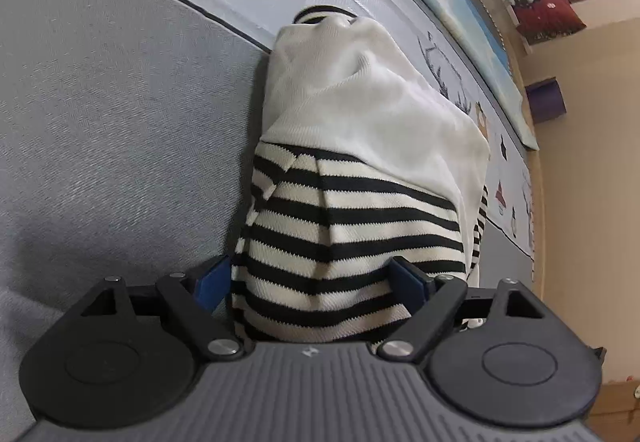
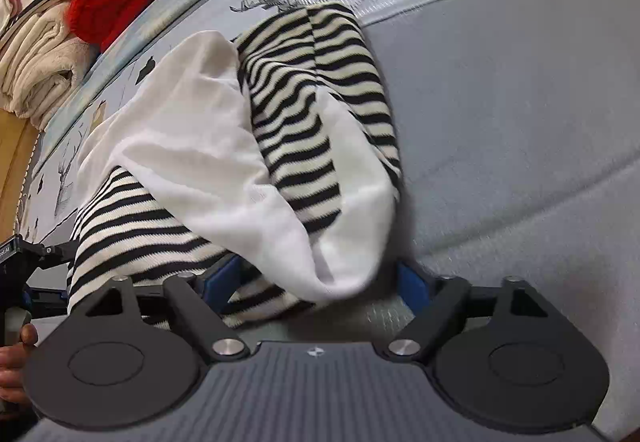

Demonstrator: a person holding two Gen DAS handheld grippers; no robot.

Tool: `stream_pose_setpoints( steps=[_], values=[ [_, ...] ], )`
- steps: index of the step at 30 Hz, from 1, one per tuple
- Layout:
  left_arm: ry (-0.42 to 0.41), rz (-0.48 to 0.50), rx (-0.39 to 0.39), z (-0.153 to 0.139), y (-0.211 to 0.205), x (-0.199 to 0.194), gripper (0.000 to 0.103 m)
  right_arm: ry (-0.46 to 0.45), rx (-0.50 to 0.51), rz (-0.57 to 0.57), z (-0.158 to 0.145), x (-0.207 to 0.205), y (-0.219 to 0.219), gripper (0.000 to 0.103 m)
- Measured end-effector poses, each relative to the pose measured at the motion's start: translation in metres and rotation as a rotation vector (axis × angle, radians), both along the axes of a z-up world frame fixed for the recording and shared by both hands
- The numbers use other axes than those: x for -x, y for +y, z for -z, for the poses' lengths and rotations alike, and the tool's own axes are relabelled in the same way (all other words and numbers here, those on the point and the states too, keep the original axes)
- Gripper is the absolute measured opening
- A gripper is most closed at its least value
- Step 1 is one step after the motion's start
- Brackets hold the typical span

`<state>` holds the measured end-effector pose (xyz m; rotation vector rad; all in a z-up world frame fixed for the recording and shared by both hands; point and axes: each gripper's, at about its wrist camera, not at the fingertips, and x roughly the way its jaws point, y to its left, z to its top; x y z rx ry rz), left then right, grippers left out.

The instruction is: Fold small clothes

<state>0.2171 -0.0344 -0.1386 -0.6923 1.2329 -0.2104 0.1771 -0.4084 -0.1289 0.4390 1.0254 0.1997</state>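
though unlabelled, striped garment [image 1: 352,238] between jaws

No readable words or numbers are showing in either view. A small diamond-shaped emblem is sitting on the ribbed grey body of the left gripper [image 1: 310,278] and of the right gripper [image 2: 320,278], and a few white letters at the far left edge of the right wrist view are staying too blurred to read.
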Motion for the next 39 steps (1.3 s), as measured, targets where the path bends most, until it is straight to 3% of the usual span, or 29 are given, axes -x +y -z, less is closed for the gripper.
stream_pose_setpoints(
  steps=[1, 2, 3, 5, 7, 9, 13, 16, 19, 21, 24, 25, 27, 28, 30, 33, 35, 36, 37, 39],
  values=[
    [-0.008, 0.009, 0.001, -0.001, -0.001, -0.002, 0.077, -0.004, -0.001, 0.000, -0.002, -0.001, 0.002, 0.069],
    [-0.022, 0.026, 0.002, -0.003, -0.003, -0.003, 0.074, -0.005, -0.014, 0.003, -0.002, -0.002, 0.002, 0.055],
    [-0.041, 0.043, -0.020, -0.008, -0.005, -0.003, 0.067, -0.003, -0.037, 0.005, -0.003, -0.003, 0.003, 0.034],
    [-0.085, 0.064, -0.053, -0.019, -0.006, 0.002, 0.053, -0.012, -0.072, 0.002, -0.007, -0.003, 0.006, 0.018],
    [-0.122, 0.071, -0.059, -0.034, -0.001, 0.007, 0.042, -0.042, -0.060, 0.000, -0.016, 0.002, 0.012, 0.015],
    [-0.168, 0.087, -0.100, -0.052, 0.008, 0.015, 0.040, -0.054, -0.092, 0.018, -0.023, 0.009, 0.016, 0.014],
    [-0.141, 0.126, -0.202, -0.072, 0.036, 0.038, 0.040, -0.083, -0.224, -0.011, -0.037, 0.035, 0.032, 0.014],
    [-0.124, 0.145, -0.255, -0.078, 0.057, 0.060, 0.046, -0.093, -0.217, -0.093, -0.042, 0.060, 0.054, 0.014],
    [-0.144, 0.136, -0.388, -0.087, 0.060, 0.078, 0.049, -0.004, -0.101, -0.119, -0.026, 0.074, 0.065, 0.018],
    [-0.252, 0.163, -0.519, -0.105, 0.051, 0.100, 0.050, 0.023, 0.014, -0.090, -0.021, 0.078, 0.066, 0.018],
    [-0.394, 0.212, -0.554, -0.118, 0.031, 0.136, 0.050, -0.085, 0.083, -0.055, -0.040, 0.093, 0.064, 0.020],
    [-0.397, 0.244, -0.577, -0.113, 0.022, 0.141, 0.049, -0.141, 0.087, -0.057, -0.047, 0.100, 0.065, 0.020],
    [-0.299, 0.329, -0.639, -0.083, 0.005, 0.141, 0.045, -0.227, 0.065, -0.102, -0.056, 0.110, 0.072, 0.023],
    [-0.265, 0.367, -0.679, -0.069, -0.002, 0.142, 0.045, -0.244, 0.051, -0.137, -0.057, 0.110, 0.078, 0.026],
    [-0.283, 0.435, -0.772, -0.063, -0.015, 0.145, 0.045, -0.207, 0.103, -0.193, -0.045, 0.103, 0.092, 0.030],
    [-0.349, 0.364, -0.732, -0.092, -0.011, 0.159, 0.049, -0.092, 0.287, -0.189, -0.024, 0.097, 0.101, 0.032],
    [-0.408, 0.268, -0.719, -0.113, -0.005, 0.176, 0.067, -0.165, 0.245, -0.156, -0.047, 0.106, 0.097, 0.032],
    [-0.451, 0.203, -0.735, -0.125, -0.004, 0.190, 0.084, -0.234, 0.228, -0.151, -0.062, 0.115, 0.097, 0.040],
    [-0.484, 0.156, -0.753, -0.134, -0.010, 0.197, 0.091, -0.307, 0.226, -0.147, -0.076, 0.128, 0.098, 0.048],
    [-0.563, 0.064, -0.806, -0.153, -0.016, 0.221, 0.092, -0.441, 0.252, -0.127, -0.102, 0.159, 0.102, 0.091]
  ],
)
